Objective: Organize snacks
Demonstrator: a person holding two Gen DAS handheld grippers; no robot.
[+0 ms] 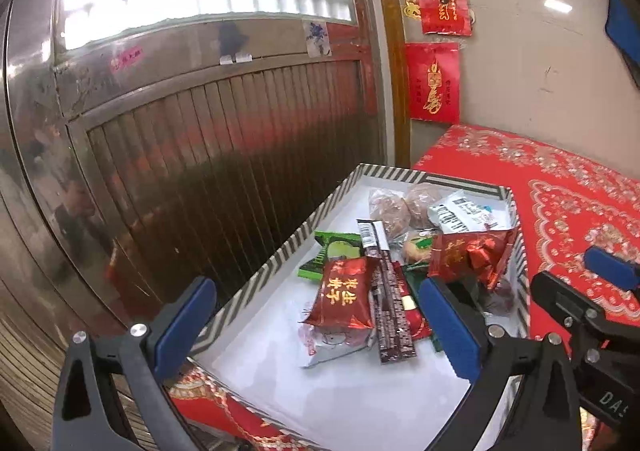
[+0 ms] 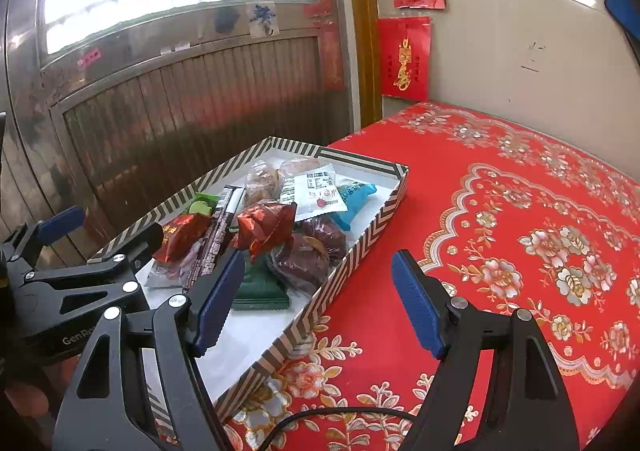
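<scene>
Red floral surface [image 2: 520, 211] carried the striped box [image 2: 372, 227], set at its left edge by the metal door [image 2: 180, 111]. All the snacks sat piled in the box's far half; the near half showed bare white floor.

My left jaws [image 1: 316, 327] stood apart, nothing between the pads, one finger outside the box's left wall and the other over its inside. My right jaws [image 2: 320, 303] stood apart too, empty, straddling the box's right wall near its near end.

Pile, big to small:
- dark red wrapped lumps [image 2: 316, 247] at the right wall: probably soft, squashy.
- white sachet [image 2: 312, 191] and teal pack [image 2: 356, 199] at the back: light, slick film.
- red pillow pack [image 1: 346, 299]: air-filled, crinkly; likely to pop out of a mid-body squeeze. I'd take it by the crimped end seam.
- long dark stick [image 1: 390, 291]: thin, a bit stiffer; grip across the width near the middle.
- green pack [image 1: 336, 251] at the left wall: flat, would need an edge pinch.

Everything looked light. Slip risk over weight risk.
</scene>
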